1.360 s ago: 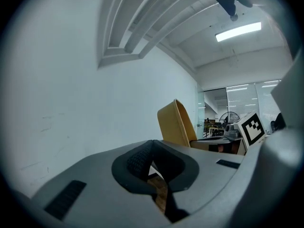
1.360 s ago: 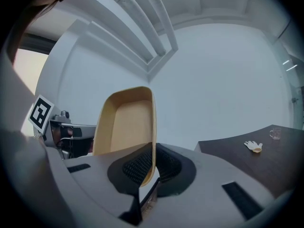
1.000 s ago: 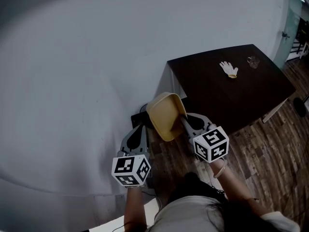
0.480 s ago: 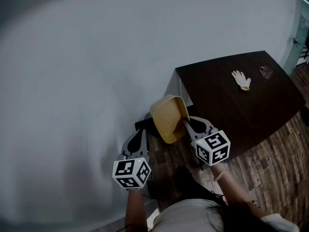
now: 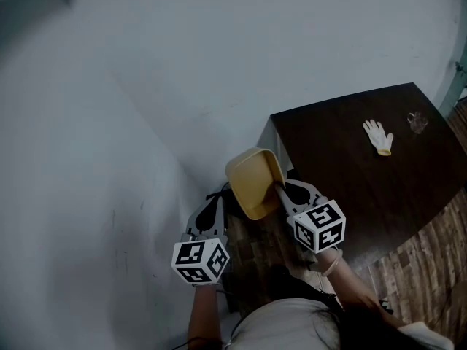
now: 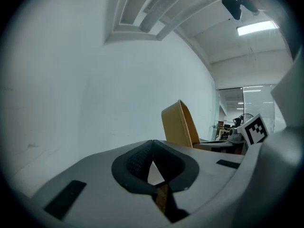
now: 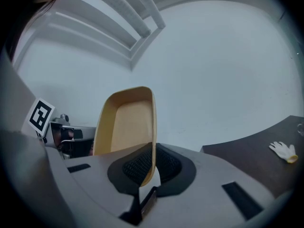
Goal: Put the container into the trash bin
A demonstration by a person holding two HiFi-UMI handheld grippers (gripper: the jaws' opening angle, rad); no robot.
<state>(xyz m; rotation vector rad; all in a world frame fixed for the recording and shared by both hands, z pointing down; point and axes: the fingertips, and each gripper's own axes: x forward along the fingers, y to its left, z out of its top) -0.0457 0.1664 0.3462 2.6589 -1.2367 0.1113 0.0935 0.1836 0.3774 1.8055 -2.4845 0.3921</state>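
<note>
Idly, the left tongs (image 6: 152, 148) hang at 8 o'clock from the load, jaws pressed together on nothing, before a bare pale wall (image 5: 131, 122). At centre the yellow container (image 5: 252, 184) rides in the air, touching only its holder. The right tongs (image 7: 151, 163), at its 5 o'clock, are clamped on one thin side wall near its near end. At 3 o'clock spreads a dark counter (image 5: 343, 181), its corner near the container. A white glove (image 5: 379, 135) and, farther right, a small clear object (image 5: 417, 122), perhaps a glass, lie on it well apart from the load.

Trouble looks likeliest at the grip. A pinch on a single wall leaves most of the container sticking out unsupported. A quick swing could make it pivot, flex or slip free, and the empty left tongs are not placed to catch it. A turn to the right could knock it on the counter corner. No trash bin shows in any view, so the drop point has yet to be found. A release too soon would land the container on the wood floor (image 5: 423, 268).

The container is oblong and held tipped up. Its long axis runs from the grip out toward 11 o'clock in the head view, far end leading. Its hollow faces up and toward the person's left, the inside open to the head camera.
</note>
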